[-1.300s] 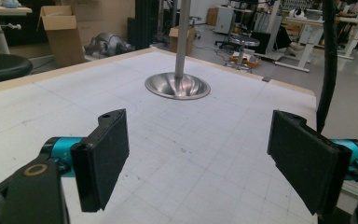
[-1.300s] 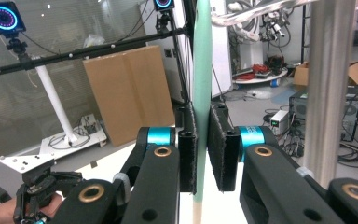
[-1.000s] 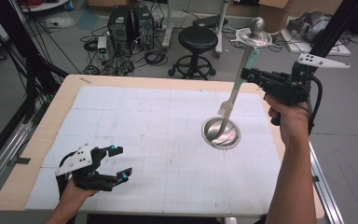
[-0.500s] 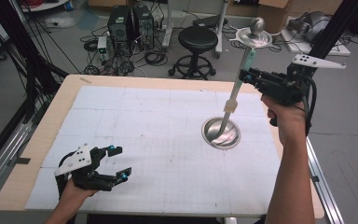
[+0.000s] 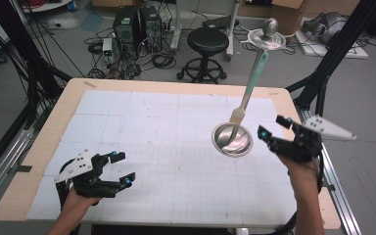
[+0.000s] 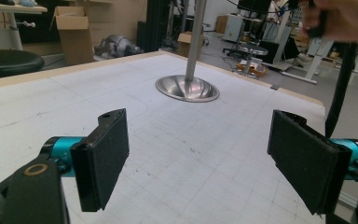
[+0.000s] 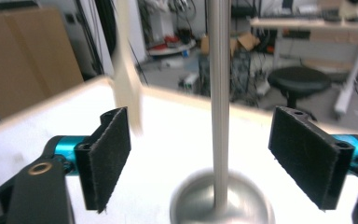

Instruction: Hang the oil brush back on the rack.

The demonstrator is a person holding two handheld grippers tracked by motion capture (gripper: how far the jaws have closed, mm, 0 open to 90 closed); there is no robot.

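The step in hand looks like letting go of the teal-handled utensil with a cream head (image 5: 248, 93). To do it well, the right gripper (image 5: 272, 128) should stay wide and back off low and straight, so neither pad clips the round steel stand with its upright rod (image 5: 231, 139). Its jaws have just been opening and now gape with nothing between them. The utensil stands steeply along the rod, head down near the base, just beyond the fingertips and apart from them. The left gripper (image 5: 120, 169) rests wide open and empty, well apart at the near corner of the white-topped table (image 5: 39, 147)
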